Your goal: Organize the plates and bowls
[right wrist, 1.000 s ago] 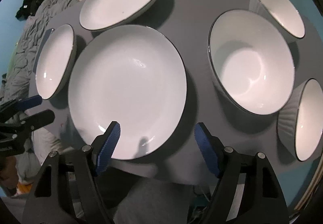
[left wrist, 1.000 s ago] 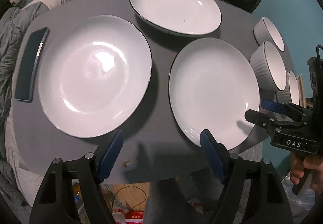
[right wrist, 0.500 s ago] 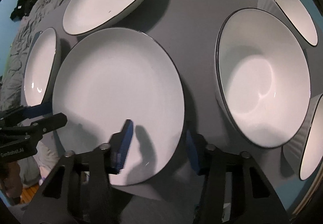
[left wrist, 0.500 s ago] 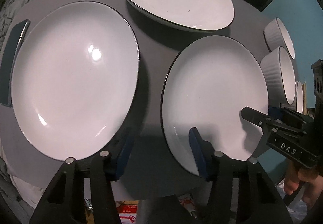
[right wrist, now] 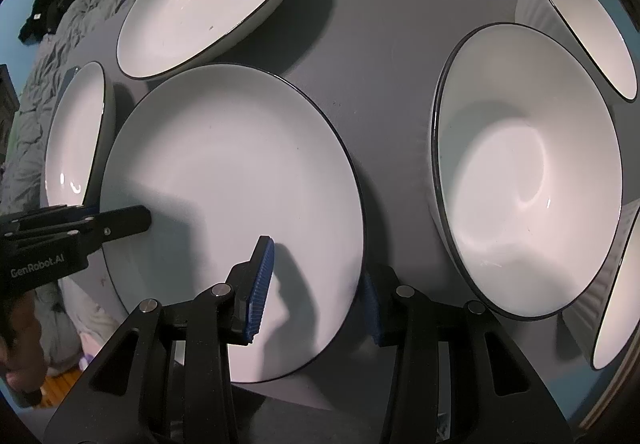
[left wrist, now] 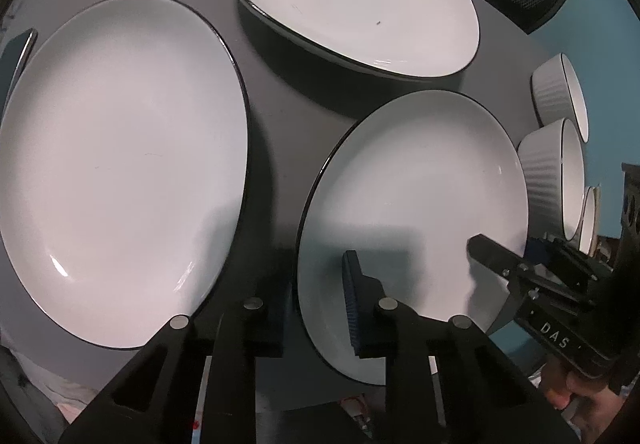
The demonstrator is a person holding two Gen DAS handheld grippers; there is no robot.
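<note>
Near plate (left wrist: 416, 204) straddled at rim by left gripper (left wrist: 316, 308) and right gripper (right wrist: 316, 284), jaws spread, not pinched. Large plate (left wrist: 120, 164) left of it; bowl (right wrist: 528, 172) right.

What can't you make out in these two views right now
- Left wrist view: left hand-held gripper has one finger under the near plate, so contact is unclear.
- Right wrist view: right hand-held gripper, same problem.
- Third bowl: mostly hidden behind the middle bowl.
</note>
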